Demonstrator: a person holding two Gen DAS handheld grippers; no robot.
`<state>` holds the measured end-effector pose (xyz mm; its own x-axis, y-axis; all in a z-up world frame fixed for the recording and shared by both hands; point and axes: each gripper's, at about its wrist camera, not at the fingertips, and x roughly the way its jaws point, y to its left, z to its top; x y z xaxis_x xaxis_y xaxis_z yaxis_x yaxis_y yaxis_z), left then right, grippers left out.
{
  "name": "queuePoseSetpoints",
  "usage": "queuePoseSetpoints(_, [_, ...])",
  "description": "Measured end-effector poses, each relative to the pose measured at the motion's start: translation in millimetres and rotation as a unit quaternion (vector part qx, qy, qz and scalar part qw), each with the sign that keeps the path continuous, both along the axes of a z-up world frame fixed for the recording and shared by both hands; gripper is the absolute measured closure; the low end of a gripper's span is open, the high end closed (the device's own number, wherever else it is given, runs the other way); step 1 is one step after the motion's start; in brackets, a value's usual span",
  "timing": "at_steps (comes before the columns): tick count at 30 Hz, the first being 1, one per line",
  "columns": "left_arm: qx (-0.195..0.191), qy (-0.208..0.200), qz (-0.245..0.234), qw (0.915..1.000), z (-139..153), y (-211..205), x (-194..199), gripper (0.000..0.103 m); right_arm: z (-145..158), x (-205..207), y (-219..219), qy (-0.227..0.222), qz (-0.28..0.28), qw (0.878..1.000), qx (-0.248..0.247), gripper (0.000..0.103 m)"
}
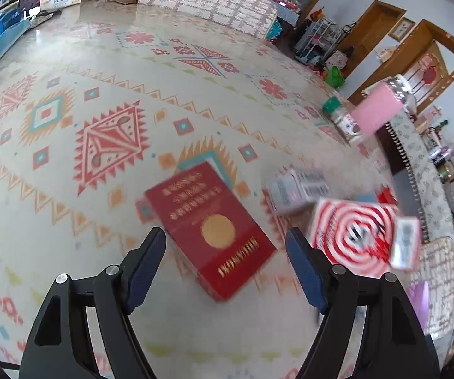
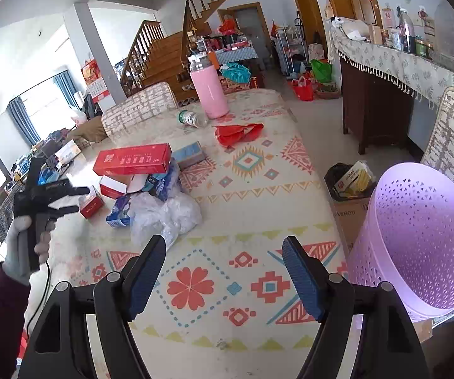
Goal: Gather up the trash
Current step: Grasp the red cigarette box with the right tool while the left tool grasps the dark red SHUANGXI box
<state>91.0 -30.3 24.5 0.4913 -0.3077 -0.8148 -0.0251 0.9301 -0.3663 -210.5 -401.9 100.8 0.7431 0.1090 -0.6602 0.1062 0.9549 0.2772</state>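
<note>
Trash on the patterned tablecloth (image 2: 249, 195), right wrist view:
- One long red carton (image 2: 132, 159), rectangular cardboard, lying flat on top of the heap.
- Two small red-and-white boxes: one (image 2: 113, 187) under the carton, open-flapped; one (image 2: 90, 203) just beside it toward the left gripper.
- One clump of crumpled clear plastic bags (image 2: 164, 213), thin film, with one blue printed wrapper (image 2: 119, 213) touching its left side.
- One small blue box (image 2: 189, 154) behind the carton.
- One crumpled red plastic bag (image 2: 238, 134), apart from the heap, nearer the far end.
- One clear plastic bottle (image 2: 192, 118) with green cap, on its side, beside one upright pink cylindrical flask (image 2: 209, 93).

Left wrist view, blurred: one dark red flat pack (image 1: 211, 230) with a gold disc, lying just ahead of the fingers; one grey-white box (image 1: 296, 191); one red-and-white spiral-printed box (image 1: 353, 237).

Receptacle: one lilac perforated plastic basket (image 2: 416, 237), round, tilted, at the table's right edge.

Grippers, two:
- Left gripper (image 1: 225, 268), held in a grey-gloved hand (image 2: 21, 243) over the table's left side; fingers spread wide, holding nothing.
- Right gripper (image 2: 224, 271), above the near tablecloth, pointing along the table; black fingers with blue ribbed pads (image 2: 302, 279) parted, nothing between them.
</note>
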Motion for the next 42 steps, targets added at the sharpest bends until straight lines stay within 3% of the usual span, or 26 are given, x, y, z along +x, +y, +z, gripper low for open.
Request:
queuePoseSetpoints(8, [0.08,0.005,-0.018,0.9966,-8,-23,2,0.022,-8,5,-3,0.01,0.0,1.0,0.006,0.023])
queuePoseSetpoints(9, [0.089,0.005,-0.025,0.9957,-8,-26,-1,0.025,-9,7,-2,0.011,0.003,1.0,0.007,0.023])
queuePoseSetpoints(11, [0.101,0.001,-0.036,0.9942,-7,-30,-8,0.041,-9,12,4,0.012,0.012,1.0,0.007,0.023])
queuePoseSetpoints(17, [0.079,-0.017,-0.055,0.9952,-1,-25,-40,0.044,-12,30,29,0.017,0.049,0.999,0.005,0.022])
queuePoseSetpoints(24, [0.036,-0.085,-0.073,0.9931,6,-17,-60,0.044,1,73,74,0.021,0.119,0.992,-0.045,0.019])
queuePoseSetpoints(26, [0.025,-0.1,-0.08,0.9914,9,-14,-63,0.044,8,91,94,0.03,0.161,0.983,-0.087,0.013])
queuePoseSetpoints(29, [0.014,-0.119,-0.083,0.9893,11,-8,-67,0.044,19,116,126,0.035,0.203,0.962,-0.181,0.013])
queuePoseSetpoints(34, [-0.004,-0.105,-0.086,0.9908,4,0,-66,0.044,21,159,174,0.047,0.263,0.911,-0.315,0.013])
queuePoseSetpoints(38, [-0.018,-0.088,-0.088,0.992,-1,3,-60,0.044,12,190,193,0.066,0.295,0.885,-0.354,0.013])
queuePoseSetpoints(42, [-0.024,-0.076,-0.084,0.9933,-5,6,-55,0.044,-2,213,199,0.089,0.309,0.873,-0.368,0.016])
